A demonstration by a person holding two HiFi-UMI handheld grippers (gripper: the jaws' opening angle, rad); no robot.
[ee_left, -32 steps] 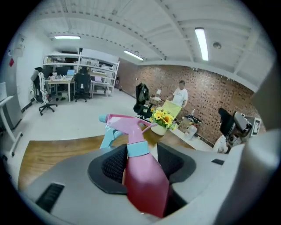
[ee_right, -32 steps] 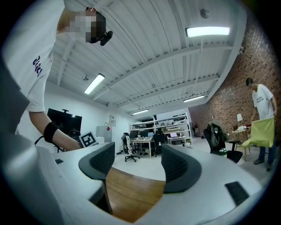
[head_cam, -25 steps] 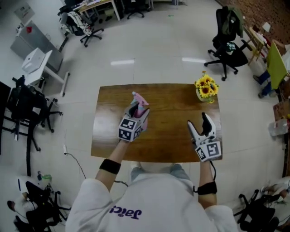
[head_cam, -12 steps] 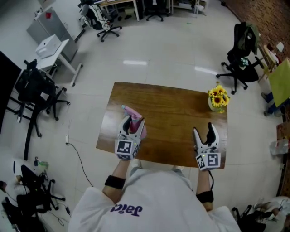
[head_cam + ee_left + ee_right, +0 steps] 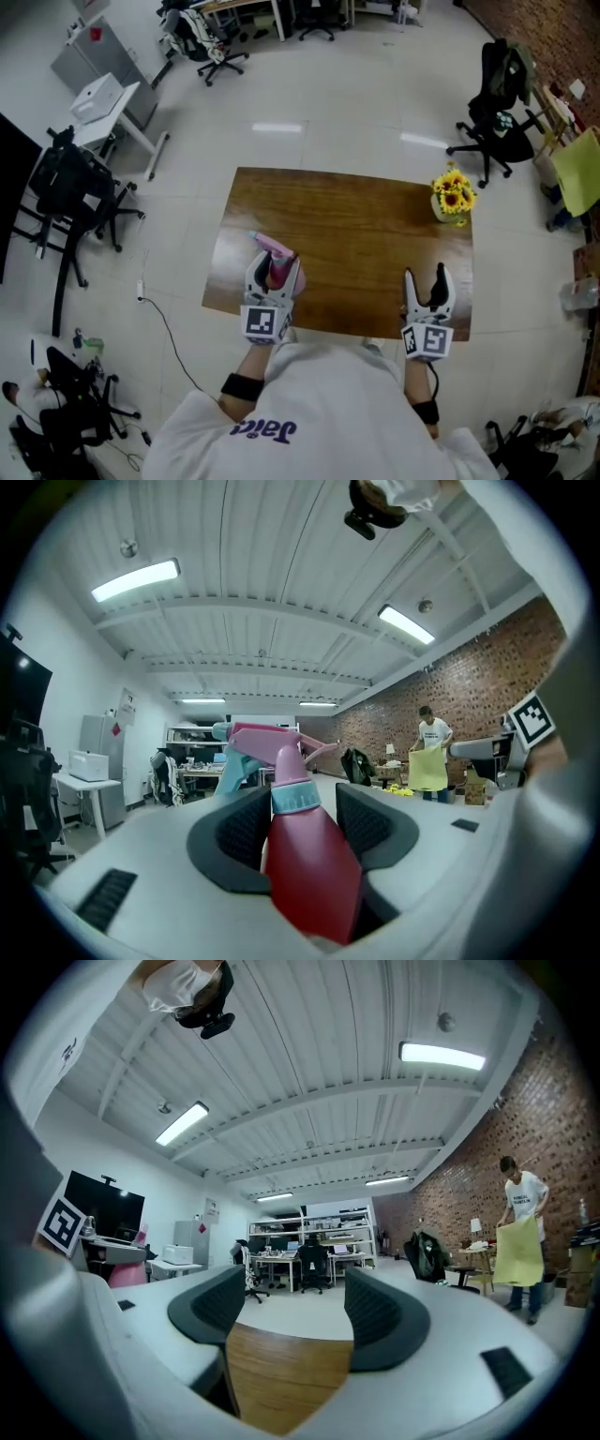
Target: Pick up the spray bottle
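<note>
The spray bottle has a dark pink body, a light blue collar and a pink and blue trigger head. My left gripper is shut on its body, pads pressed to both sides. In the head view the spray bottle hangs over the table's front left part, held level in the left gripper. My right gripper stands open over the front right edge of the wooden table. Nothing is between the right gripper's jaws; only the table top shows beyond them.
A vase of yellow flowers stands at the table's back right corner. Office chairs and desks stand on the white floor around the table. A person with a yellow cloth stands by the brick wall.
My left gripper has carried the spray bottle towards the table's front left. The right gripper has drawn back a little to the front edge. The head camera's view has shifted.
</note>
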